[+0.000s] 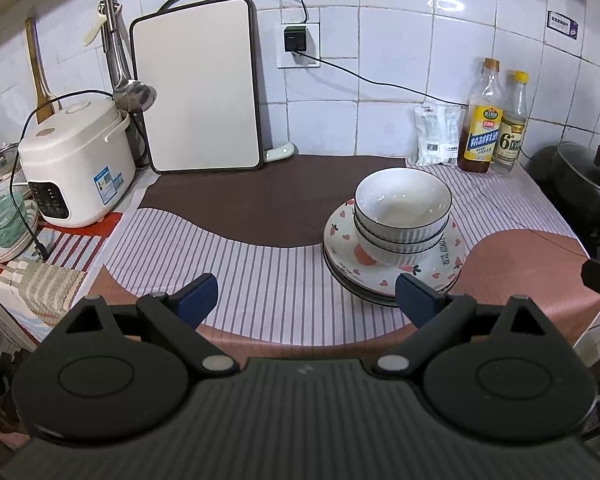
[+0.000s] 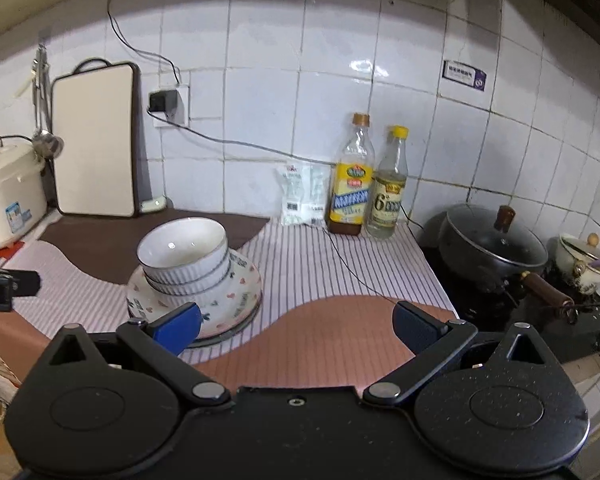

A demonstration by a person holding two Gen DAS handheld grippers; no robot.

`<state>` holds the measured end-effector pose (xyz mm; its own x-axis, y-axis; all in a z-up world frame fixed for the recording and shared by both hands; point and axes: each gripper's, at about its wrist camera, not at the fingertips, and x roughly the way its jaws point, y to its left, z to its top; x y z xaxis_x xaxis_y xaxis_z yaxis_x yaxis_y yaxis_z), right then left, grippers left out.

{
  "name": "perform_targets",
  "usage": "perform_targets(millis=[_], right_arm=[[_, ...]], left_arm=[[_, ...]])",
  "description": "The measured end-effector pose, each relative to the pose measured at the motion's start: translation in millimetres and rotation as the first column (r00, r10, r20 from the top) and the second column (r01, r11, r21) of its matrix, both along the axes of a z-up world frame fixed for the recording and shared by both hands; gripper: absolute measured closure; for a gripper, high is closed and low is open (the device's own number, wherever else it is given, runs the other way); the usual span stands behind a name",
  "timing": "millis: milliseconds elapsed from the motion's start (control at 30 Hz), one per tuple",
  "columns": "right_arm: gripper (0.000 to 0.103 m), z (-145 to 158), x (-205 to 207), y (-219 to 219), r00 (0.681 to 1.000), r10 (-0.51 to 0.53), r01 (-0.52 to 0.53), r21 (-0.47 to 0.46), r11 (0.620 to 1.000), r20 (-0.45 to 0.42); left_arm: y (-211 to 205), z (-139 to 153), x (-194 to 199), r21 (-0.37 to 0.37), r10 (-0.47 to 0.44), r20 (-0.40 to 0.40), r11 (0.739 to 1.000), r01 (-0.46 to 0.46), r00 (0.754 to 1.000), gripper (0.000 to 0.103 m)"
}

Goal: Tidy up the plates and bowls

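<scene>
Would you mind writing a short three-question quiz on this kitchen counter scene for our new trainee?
1. True or false: the stacked bowls sit on top of the plates.
2. Multiple choice: the white cutting board is A) flat on the counter, B) leaning upright against the tiled wall, C) in the black pot.
3. Fill in: both the left hand-held gripper and the right hand-held gripper are ____ and hold nothing.

Key: 1 true; 2 B; 3 open.
</scene>
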<state>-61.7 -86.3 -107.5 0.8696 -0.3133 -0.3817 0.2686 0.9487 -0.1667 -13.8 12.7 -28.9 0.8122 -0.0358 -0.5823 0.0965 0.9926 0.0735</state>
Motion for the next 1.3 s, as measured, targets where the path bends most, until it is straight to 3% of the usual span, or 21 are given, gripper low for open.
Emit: perform_targets(millis=[167, 1300], right_arm=[[0.000, -2, -3, 7, 1.000, 0.010, -0.010, -0.031, 0.999, 0.022], [0.000, -8, 3, -4, 0.999, -0.023, 0.024, 0.026, 0.999, -0.030]], left_arm=[[-1, -4, -1, -0.002, -0.012, -0.012, 1.000, 0.012, 1.000, 0.007], [-2, -6, -3, -0.015, -0.022, -0.016, 1.000, 0.021, 1.000, 0.007]])
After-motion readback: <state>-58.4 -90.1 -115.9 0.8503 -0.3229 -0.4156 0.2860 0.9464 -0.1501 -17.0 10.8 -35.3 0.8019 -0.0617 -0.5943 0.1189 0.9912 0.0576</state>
